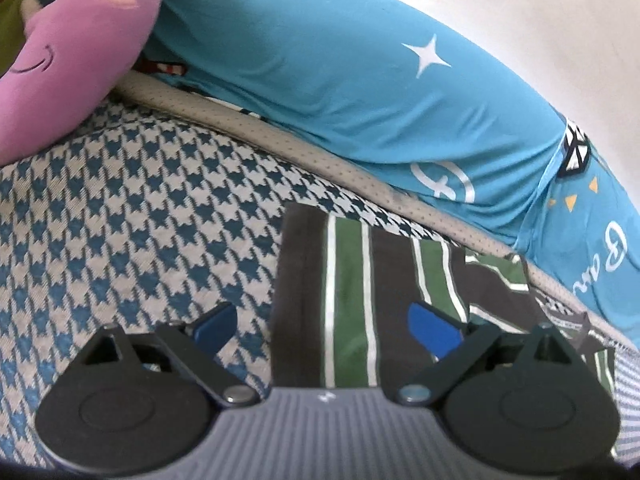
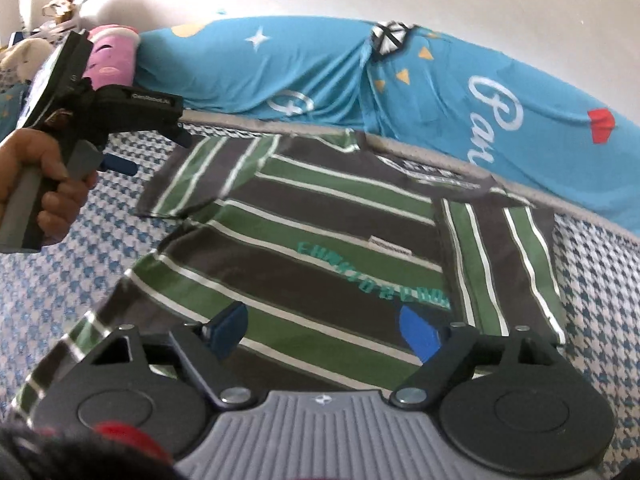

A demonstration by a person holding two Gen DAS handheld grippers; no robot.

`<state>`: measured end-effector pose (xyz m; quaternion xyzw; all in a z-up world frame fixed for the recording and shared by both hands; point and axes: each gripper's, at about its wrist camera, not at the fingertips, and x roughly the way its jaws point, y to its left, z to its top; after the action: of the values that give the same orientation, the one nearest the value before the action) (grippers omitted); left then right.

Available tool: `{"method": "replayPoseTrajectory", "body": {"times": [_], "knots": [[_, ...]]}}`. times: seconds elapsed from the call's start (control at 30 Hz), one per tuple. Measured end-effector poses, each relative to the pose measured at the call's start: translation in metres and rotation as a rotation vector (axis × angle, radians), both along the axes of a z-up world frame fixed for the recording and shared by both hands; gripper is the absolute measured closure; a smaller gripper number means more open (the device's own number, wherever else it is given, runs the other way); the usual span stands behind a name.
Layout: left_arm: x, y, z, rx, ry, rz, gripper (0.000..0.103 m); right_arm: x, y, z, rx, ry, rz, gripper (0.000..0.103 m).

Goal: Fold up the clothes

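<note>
Your striped shirt (image 2: 340,248) lies spread on the bed (image 2: 100,248), on the houndstooth cover, collar end toward the blue pillow (image 2: 480,92) along the far side. It is laid flat, body open and lettering up, which suits folding: both sleeves are reachable and the cloth has room on each side.

- Right sleeve already lies turned inward over the body, stripes running across the body's stripes. Left sleeve sticks out toward your left claw. Lower left hem is rumpled and curls up near the right wrist camera.
- Left claw (image 1: 332,328): fingers spread, nothing between them. It hovers at the outer edge of the left sleeve, one finger over bare bed cover, the other over the stripes — placed to straddle that edge. Whether the tips touch the cloth, you cannot tell.
- Right claw (image 2: 324,330): fingers spread, empty, poised over the lower body of the shirt near the printed text.
- Your hand (image 2: 48,184) grips the left handle, seen from the right wrist camera.
- Pink plush toy (image 1: 68,52) sits at the far left, against the pillow, clear of the shirt.

Judgement: one sleeve in, one out. This fits a fold in progress or an unfolding equally.
</note>
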<state>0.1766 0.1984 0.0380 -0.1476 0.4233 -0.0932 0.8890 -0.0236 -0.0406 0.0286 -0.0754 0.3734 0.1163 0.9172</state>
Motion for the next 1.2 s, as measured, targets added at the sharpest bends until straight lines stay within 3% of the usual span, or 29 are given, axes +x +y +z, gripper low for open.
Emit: {"method": "replayPoseTrajectory", "body": {"times": [0.3, 0.4, 0.47, 0.53, 0.7, 0.8, 1.03, 1.2], "knots": [[0.005, -0.008, -0.01, 0.015, 0.018, 0.007, 0.008, 0.015, -0.016, -0.011, 0.08, 0.051, -0.059, 0.019], [0.005, -0.015, -0.01, 0.033, 0.01, -0.006, 0.013, 0.018, -0.014, -0.014, 0.071, 0.06, -0.069, 0.019], [0.004, -0.02, -0.01, 0.043, 0.002, -0.016, 0.02, 0.02, -0.013, -0.015, 0.065, 0.066, -0.076, 0.019], [0.002, -0.024, -0.009, 0.056, -0.009, -0.027, 0.041, 0.021, -0.013, -0.016, 0.061, 0.065, -0.082, 0.019], [-0.001, -0.028, -0.006, 0.056, -0.03, -0.043, 0.077, 0.02, -0.018, -0.012, 0.059, 0.04, -0.099, 0.019], [-0.004, -0.032, 0.0, 0.058, -0.06, -0.046, 0.087, 0.021, -0.024, -0.011, 0.064, 0.035, -0.119, 0.019], [-0.011, -0.044, 0.011, 0.042, -0.103, -0.066, 0.089, 0.02, -0.037, -0.008, 0.066, 0.021, -0.163, 0.019], [-0.023, -0.064, 0.023, -0.012, -0.131, -0.125, 0.092, 0.019, -0.047, -0.005, 0.063, 0.011, -0.192, 0.019]]}}
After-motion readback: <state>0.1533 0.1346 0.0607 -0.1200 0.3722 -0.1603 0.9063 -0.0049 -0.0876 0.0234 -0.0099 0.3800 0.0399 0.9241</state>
